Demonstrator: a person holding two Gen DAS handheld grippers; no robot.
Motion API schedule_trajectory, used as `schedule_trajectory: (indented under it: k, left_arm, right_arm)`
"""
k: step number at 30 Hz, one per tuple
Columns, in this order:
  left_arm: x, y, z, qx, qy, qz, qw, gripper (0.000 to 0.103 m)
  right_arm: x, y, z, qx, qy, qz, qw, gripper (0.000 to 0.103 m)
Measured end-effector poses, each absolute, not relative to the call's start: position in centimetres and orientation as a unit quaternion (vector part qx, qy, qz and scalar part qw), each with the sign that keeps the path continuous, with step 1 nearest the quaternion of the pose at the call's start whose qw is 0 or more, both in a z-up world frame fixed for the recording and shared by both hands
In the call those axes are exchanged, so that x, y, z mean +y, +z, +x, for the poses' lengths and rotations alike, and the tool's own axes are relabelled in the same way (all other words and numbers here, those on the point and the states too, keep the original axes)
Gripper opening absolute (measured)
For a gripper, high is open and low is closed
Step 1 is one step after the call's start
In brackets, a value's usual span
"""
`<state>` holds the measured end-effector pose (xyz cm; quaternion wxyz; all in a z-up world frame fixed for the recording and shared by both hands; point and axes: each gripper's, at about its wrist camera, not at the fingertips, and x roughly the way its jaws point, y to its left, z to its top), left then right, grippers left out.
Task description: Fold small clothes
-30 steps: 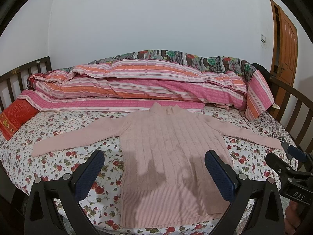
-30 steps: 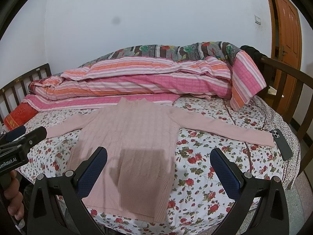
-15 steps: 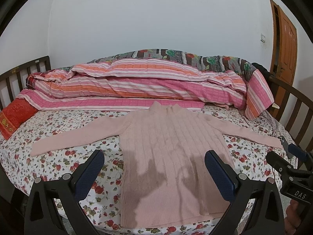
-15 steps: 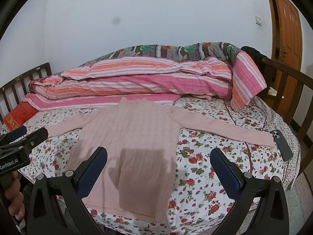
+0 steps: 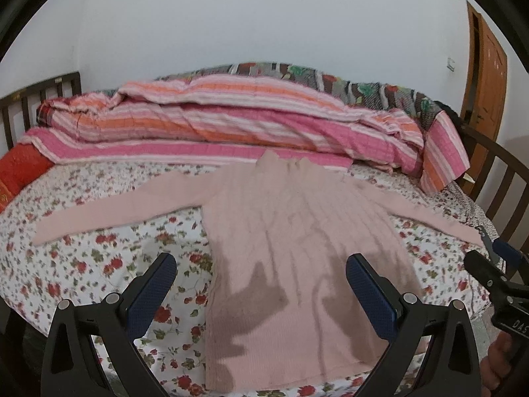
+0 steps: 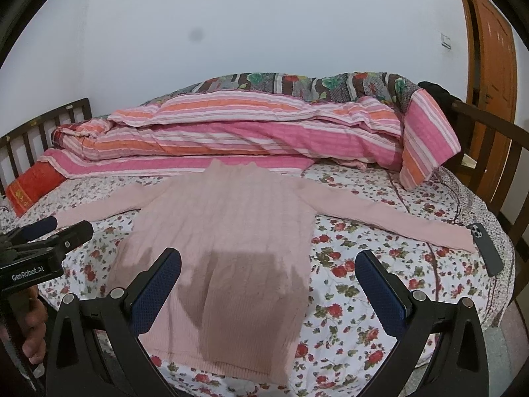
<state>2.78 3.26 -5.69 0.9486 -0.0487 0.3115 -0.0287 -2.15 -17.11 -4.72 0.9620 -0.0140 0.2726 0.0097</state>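
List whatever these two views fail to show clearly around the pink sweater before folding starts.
- Sweater hem, left wrist view: partly behind the left tool; shadows darken it.
- Sweater's near left corner, right wrist view: covered by the right tool.
- Floral sheet print, left wrist view: blurred.
- Phone by the cuff, right wrist view: too small for detail.
- Sweater's underside: hidden in both views.

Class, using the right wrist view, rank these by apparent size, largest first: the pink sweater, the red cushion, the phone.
1. pink sweater
2. red cushion
3. phone
The cushion is partly hidden, and sits farther back.
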Motion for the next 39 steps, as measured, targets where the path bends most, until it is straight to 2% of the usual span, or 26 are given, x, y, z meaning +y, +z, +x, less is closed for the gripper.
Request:
schedule_trajectory:
  k: [5, 10, 16, 18, 22, 29, 31, 32, 35, 36, 37, 39]
  left_arm:
    - [6.0, -9.9, 5.1, 0.336, -0.014, -0.068, 0.939, 0.103]
    - [10.8, -13.5, 8.0, 0.358, 0.015, -0.083, 0.93, 0.103]
    - [20.3, -15.4, 10.4, 0.355, 0.06, -0.196, 0.912, 0.101]
    - [23.4, -15.8, 10.7, 0.347, 0.083, -0.233, 0.905, 0.098]
    - [29.4, -17.3, 11.7, 0.342, 0.168, -0.273, 0.883, 0.082]
    - [36.4, -17.8, 13.8, 0.309, 0.221, -0.322, 0.867, 0.08]
    - [37.3, -18.1, 13.8, 0.3, 0.241, -0.338, 0.859, 0.067]
    - [37.4, -18.1, 13.6, 0.297, 0.252, -0.333, 0.859, 0.064]
    - [37.0, -17.7, 13.9, 0.299, 0.288, -0.285, 0.864, 0.044]
    - [36.8, -17.5, 14.0, 0.299, 0.294, -0.268, 0.867, 0.028]
    - [36.5, -17.1, 14.0, 0.3, 0.289, -0.258, 0.872, 0.007]
    - [36.0, -16.1, 14.5, 0.307, 0.274, -0.245, 0.878, 0.007]
  right_arm:
    - [-16.8, -7.7, -0.3, 0.281, 0.001, -0.044, 0.959, 0.103]
    - [-17.6, -10.7, 2.2, 0.313, 0.024, -0.015, 0.949, 0.1]
    - [-18.3, -12.7, 5.1, 0.338, 0.018, -0.005, 0.941, 0.1]
    - [-18.4, -13.1, 6.0, 0.342, 0.017, -0.007, 0.94, 0.1]
    - [-18.5, -13.7, 7.5, 0.352, 0.012, -0.004, 0.936, 0.1]
    - [-18.5, -14.8, 9.8, 0.369, 0.005, -0.003, 0.93, 0.1]
    - [-18.7, -15.0, 10.2, 0.371, 0.006, 0.001, 0.929, 0.1]
    - [-18.9, -15.1, 10.5, 0.372, 0.005, 0.005, 0.928, 0.1]
    - [-19.2, -15.0, 10.9, 0.369, 0.008, 0.007, 0.929, 0.1]
    - [-19.3, -14.9, 11.0, 0.367, 0.006, 0.003, 0.93, 0.1]
    - [-19.5, -14.9, 11.1, 0.365, 0.004, -0.001, 0.931, 0.1]
    - [-20.0, -14.9, 11.3, 0.363, 0.003, 0.001, 0.932, 0.1]
